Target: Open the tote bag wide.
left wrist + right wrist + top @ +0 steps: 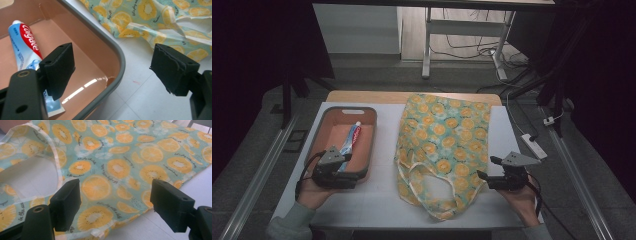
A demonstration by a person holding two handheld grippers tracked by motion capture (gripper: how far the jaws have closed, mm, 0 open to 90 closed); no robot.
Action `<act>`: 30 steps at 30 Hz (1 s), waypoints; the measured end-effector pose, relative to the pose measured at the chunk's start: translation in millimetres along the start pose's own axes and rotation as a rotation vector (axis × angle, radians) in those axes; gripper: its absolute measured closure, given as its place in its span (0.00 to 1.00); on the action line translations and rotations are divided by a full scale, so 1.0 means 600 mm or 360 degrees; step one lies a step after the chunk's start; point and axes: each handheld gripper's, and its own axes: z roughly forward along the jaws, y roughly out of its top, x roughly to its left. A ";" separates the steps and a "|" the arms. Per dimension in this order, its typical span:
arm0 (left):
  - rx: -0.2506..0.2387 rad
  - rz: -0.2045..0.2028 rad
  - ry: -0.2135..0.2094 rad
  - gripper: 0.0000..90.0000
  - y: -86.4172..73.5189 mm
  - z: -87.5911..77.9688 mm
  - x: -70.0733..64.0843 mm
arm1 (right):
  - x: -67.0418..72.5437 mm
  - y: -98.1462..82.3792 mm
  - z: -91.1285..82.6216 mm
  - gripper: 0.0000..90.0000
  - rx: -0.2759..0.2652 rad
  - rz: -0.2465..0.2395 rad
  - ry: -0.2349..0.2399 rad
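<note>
— High view: overhead, looking forward and down across the whole surface (382, 205).
— Left gripper view: close above the tray (120, 53) rim. Right gripper view: close over the bag (120, 157). Shared: bag's printed cloth.

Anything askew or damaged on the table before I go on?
Nothing damaged or spilled. The tote bag lies flat but rumpled, its handles loosely folded at the near end. The toothpaste tube lies slanted inside the tray.

We see a white table (377, 200) w/ a wooden strip (362, 96) at its far edge. Right of it, a white power strip (534, 146) on grey floor. Beyond: desk legs (427, 50), loose cables (467, 50). Metal rails (259, 180) run along both sides.
</note>
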 end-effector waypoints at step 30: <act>0.0212 0.0272 -0.0247 0.27 0.135 0.162 -0.121 | 0.009 -0.004 0.001 0.28 0.0020 0.0003 0.0012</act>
